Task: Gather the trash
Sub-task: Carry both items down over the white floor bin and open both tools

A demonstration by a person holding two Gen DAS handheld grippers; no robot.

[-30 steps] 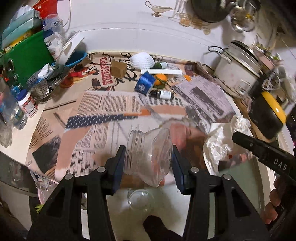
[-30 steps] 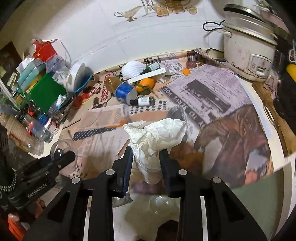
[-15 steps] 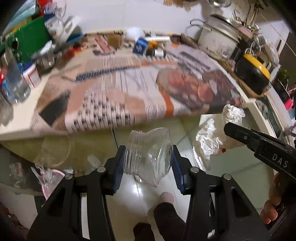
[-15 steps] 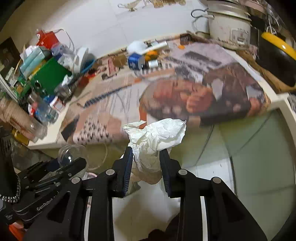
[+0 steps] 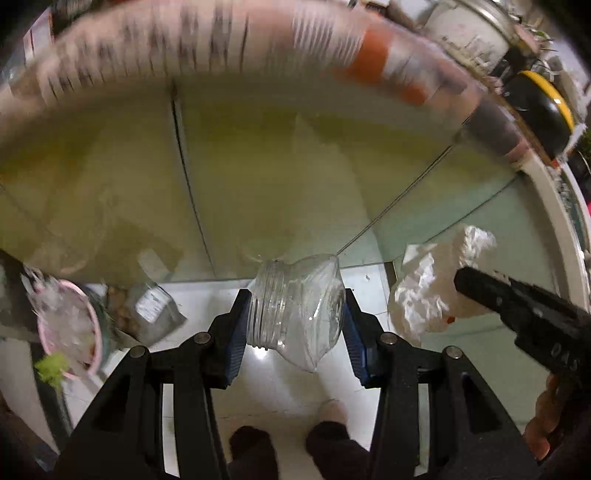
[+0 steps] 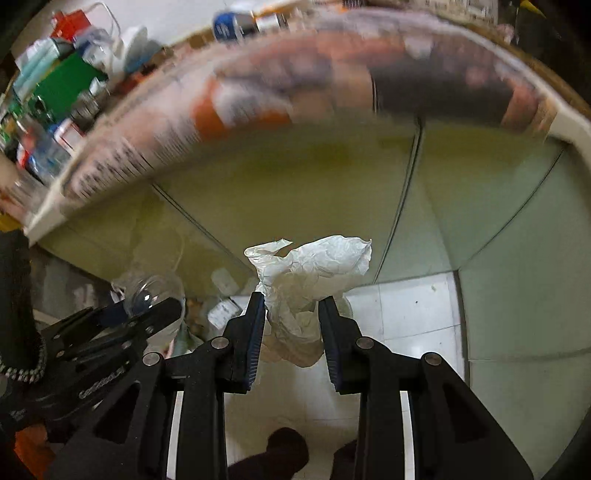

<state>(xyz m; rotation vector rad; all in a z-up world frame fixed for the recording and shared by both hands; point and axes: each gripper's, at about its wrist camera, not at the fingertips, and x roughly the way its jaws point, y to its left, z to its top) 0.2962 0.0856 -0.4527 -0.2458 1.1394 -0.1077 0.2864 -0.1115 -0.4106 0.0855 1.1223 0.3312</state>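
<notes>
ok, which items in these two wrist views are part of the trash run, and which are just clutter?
Job:
crushed clear plastic bottle, in left tongs
crumpled white paper wad, in right tongs
pink-rimmed bin on floor, probably the drop point

Clutter:
white rice cooker
green box
newspaper sheet on counter

Setting: domestic kitchen, lived-in and cluttered.
Evidence, right wrist view: worktop edge (image 6: 565, 122) arcing across the top of the frame, covered with newspaper (image 6: 258, 107); at upper left, a crowd of bottles and jars (image 6: 48, 147), a green box (image 6: 62, 88) and a red container (image 6: 70, 22).
Evidence, left wrist view: white rice cooker (image 5: 469, 33) at upper right, a yellow-and-black appliance (image 5: 543, 107) beside it; pale green cabinet fronts (image 5: 258, 177) across the middle; white tiled floor (image 5: 280, 380) below; a pink bin (image 5: 74, 332) with scraps at lower left.
</notes>
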